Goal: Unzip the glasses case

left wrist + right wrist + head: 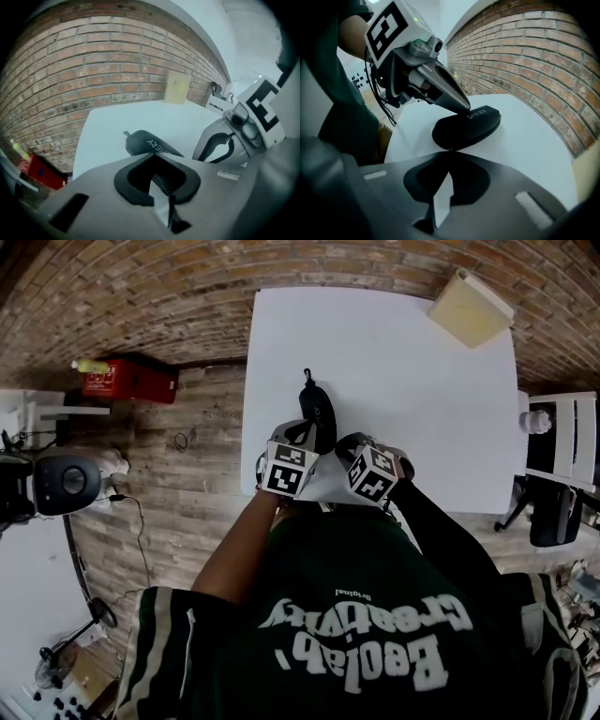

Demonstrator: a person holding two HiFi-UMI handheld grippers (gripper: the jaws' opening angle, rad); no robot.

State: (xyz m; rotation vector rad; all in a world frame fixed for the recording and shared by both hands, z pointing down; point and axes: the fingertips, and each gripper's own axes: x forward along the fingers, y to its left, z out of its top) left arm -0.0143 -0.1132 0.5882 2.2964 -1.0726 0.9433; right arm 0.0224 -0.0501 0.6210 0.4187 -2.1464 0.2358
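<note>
Table (422,381) top lying mostly bare: far half & whole right side offering open room for a pass. Only obstacle out there is a beige box (471,307), sitting at far-right corner, well apart from the rest. Near edge is looking crowded: glasses case (317,409) lying left of centre, w/ left gripper (312,432) & right gripper (345,444) crowding its near end side by side, leaving hardly any gap btwn them. Brick wall (141,296) closing off far side. White chair (561,442) standing just beside right edge.
</note>
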